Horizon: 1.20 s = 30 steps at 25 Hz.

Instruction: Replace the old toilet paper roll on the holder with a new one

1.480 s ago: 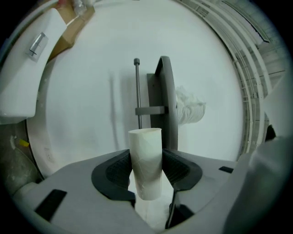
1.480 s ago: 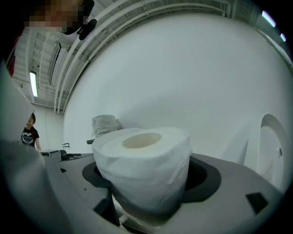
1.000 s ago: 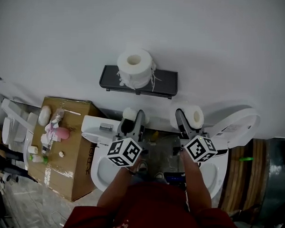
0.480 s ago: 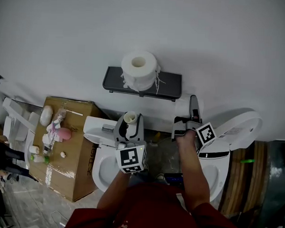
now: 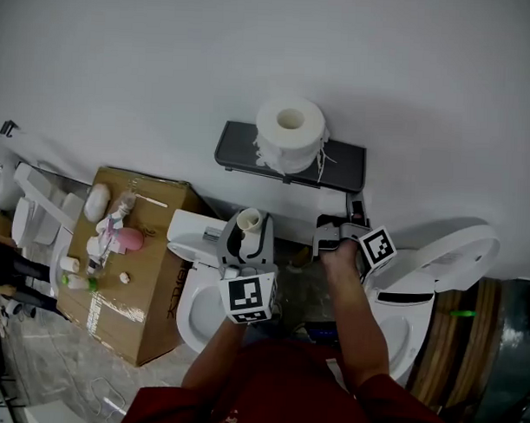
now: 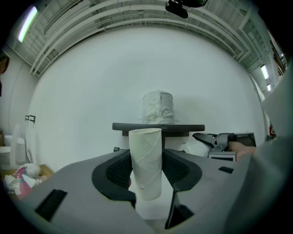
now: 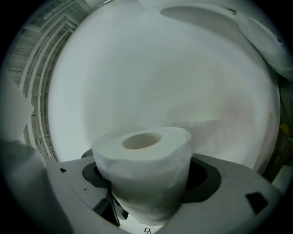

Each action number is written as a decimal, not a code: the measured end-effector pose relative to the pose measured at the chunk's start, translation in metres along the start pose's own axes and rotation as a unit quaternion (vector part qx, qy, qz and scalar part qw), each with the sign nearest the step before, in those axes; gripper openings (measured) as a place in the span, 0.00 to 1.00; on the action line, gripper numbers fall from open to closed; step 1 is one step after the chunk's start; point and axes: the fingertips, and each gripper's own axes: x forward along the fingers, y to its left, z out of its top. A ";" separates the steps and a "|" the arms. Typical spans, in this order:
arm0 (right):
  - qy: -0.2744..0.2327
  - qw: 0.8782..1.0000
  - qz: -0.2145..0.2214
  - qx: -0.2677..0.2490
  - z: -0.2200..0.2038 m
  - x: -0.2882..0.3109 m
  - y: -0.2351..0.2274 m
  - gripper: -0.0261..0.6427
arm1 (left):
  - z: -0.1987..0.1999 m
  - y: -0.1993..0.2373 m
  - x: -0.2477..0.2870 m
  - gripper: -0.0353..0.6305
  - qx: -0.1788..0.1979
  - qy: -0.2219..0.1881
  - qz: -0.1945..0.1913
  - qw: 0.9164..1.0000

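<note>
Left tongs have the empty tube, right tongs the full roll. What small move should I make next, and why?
Probably raise the right tongs with the full roll toward the black holder. The empty tube is already off it, clamped upright in the left tongs, and the full roll hangs just below the holder's right end.

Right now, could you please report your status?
Left gripper shut on bare cardboard tube. Right gripper shut on white toilet roll. Ragged white roll atop black holder.
</note>
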 end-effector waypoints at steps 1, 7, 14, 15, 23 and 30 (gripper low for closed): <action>0.008 1.000 0.003 0.004 -0.010 0.003 0.000 0.67 | 0.000 0.004 0.000 0.37 0.000 -0.001 0.004 1.000; 0.038 0.999 0.008 0.034 -0.054 0.020 -0.002 0.67 | -0.002 0.027 -0.005 0.37 -0.004 0.004 0.026 1.000; 0.050 0.997 0.008 0.059 -0.070 0.024 -0.006 0.67 | 0.000 0.040 -0.011 0.37 -0.005 0.001 0.041 0.999; 0.051 0.997 0.011 0.058 -0.070 0.025 -0.006 0.67 | 0.000 0.041 -0.011 0.37 -0.006 0.001 0.041 0.999; 0.034 0.999 0.018 0.033 -0.063 0.008 -0.001 0.72 | -0.003 0.032 -0.008 0.37 -0.012 0.004 0.033 0.999; 0.057 0.997 0.021 0.040 -0.065 -0.033 0.002 0.72 | -0.003 0.018 -0.008 0.37 -0.016 0.005 0.021 1.000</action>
